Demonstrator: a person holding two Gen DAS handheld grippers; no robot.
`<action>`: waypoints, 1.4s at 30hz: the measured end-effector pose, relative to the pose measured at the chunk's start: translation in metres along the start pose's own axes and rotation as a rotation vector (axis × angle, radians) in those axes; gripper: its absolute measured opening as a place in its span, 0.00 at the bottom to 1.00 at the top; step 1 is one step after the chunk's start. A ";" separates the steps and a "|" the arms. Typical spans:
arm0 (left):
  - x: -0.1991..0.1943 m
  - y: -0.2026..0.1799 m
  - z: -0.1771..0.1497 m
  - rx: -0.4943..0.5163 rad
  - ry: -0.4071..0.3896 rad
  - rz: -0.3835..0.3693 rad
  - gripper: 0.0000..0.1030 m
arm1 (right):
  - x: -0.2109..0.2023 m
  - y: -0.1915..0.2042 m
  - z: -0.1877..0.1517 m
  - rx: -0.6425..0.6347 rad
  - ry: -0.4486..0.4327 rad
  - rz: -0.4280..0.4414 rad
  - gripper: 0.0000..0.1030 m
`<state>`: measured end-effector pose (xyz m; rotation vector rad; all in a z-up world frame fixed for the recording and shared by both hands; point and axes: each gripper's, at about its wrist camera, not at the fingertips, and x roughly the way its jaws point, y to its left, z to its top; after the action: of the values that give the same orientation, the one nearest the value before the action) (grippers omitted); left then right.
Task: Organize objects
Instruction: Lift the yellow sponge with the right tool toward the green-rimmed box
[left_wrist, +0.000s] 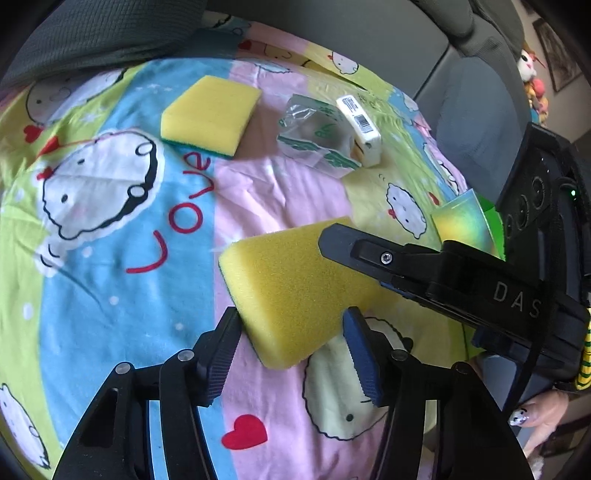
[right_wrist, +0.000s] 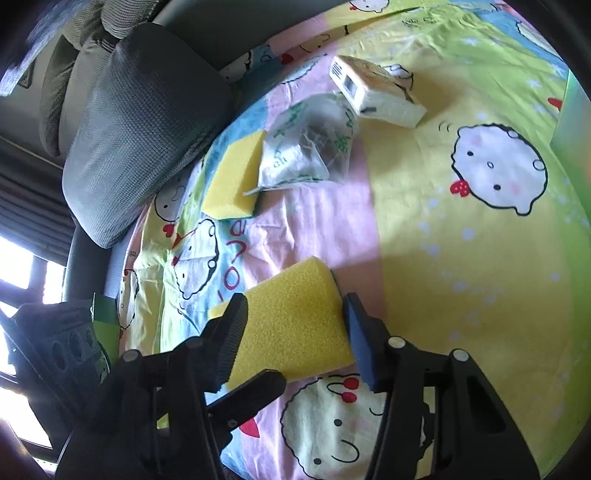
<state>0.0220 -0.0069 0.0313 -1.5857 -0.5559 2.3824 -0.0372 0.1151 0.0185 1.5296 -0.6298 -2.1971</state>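
A yellow sponge (left_wrist: 288, 280) with a green underside lies on the cartoon-print bedsheet (left_wrist: 110, 295). In the left wrist view my left gripper (left_wrist: 291, 321) straddles its near corner, both pads touching its sides. One black finger (left_wrist: 340, 240) of the right gripper reaches over its far edge from the right. In the right wrist view my right gripper (right_wrist: 295, 314) holds the same sponge (right_wrist: 291, 325) between its pads, with a left-gripper finger (right_wrist: 255, 387) at the sponge's near edge. A second yellow sponge (left_wrist: 210, 110) lies farther away.
A clear plastic bag with green print (left_wrist: 317, 136) and a white barcoded box (left_wrist: 360, 129) lie beyond the sponges. A shiny green-yellow card (left_wrist: 465, 221) sits at the right. A grey cushion (right_wrist: 140, 125) borders the sheet. A hand with a painted nail (left_wrist: 535, 413) shows low right.
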 end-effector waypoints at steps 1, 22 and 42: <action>-0.001 -0.002 0.000 0.009 -0.008 0.004 0.56 | -0.001 0.000 0.000 -0.002 -0.002 -0.003 0.48; -0.066 -0.038 -0.003 0.147 -0.296 -0.023 0.55 | -0.061 0.027 -0.010 -0.101 -0.197 0.041 0.48; -0.092 -0.063 -0.012 0.219 -0.423 0.011 0.55 | -0.103 0.046 -0.025 -0.204 -0.322 0.037 0.48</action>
<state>0.0681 0.0162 0.1311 -1.0031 -0.3396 2.6919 0.0228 0.1306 0.1163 1.0652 -0.5027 -2.4164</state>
